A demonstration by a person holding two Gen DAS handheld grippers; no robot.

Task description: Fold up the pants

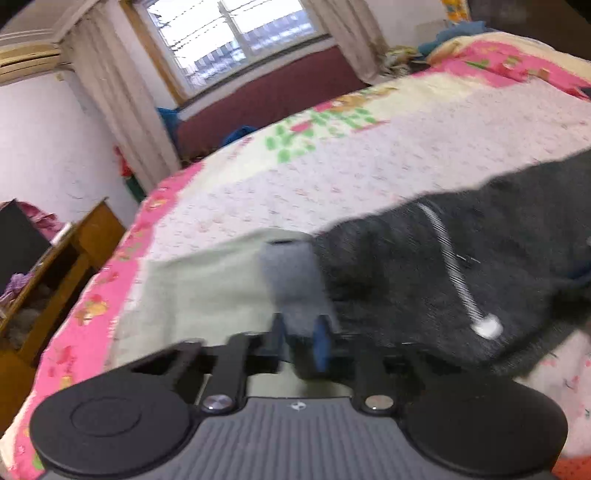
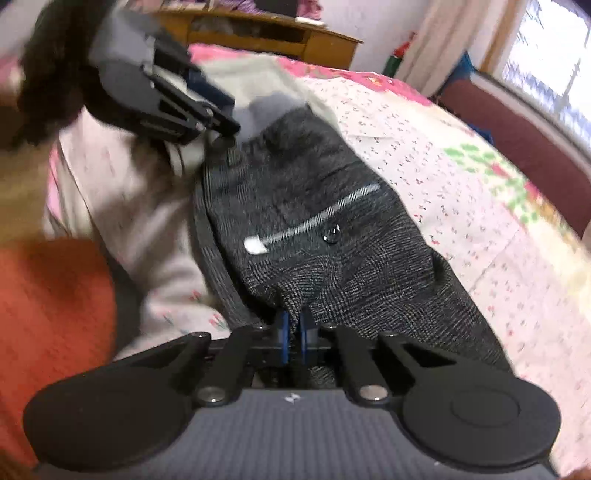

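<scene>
Dark grey pants (image 1: pixel 424 258) with a white drawstring (image 1: pixel 454 266) lie across a floral quilt (image 1: pixel 295 192) on a bed. In the left wrist view, my left gripper (image 1: pixel 300 332) is shut on a lighter grey fold of the waistband, which stands up between its blue pads. The right wrist view shows the pants (image 2: pixel 351 277) stretching away, with the drawstring (image 2: pixel 314 221) on top. There my right gripper (image 2: pixel 294 328) is shut on the near edge of the fabric. My left gripper (image 2: pixel 229 129) appears at the upper left, holding the far corner of the waistband.
A wooden desk (image 1: pixel 74 251) stands beside the bed's left edge. A window (image 1: pixel 236 33) with curtains and a maroon panel (image 1: pixel 277 99) lie beyond the bed. Bedding is piled at the far right (image 1: pixel 461 40). An orange-red surface (image 2: pixel 48 314) lies below the bed edge.
</scene>
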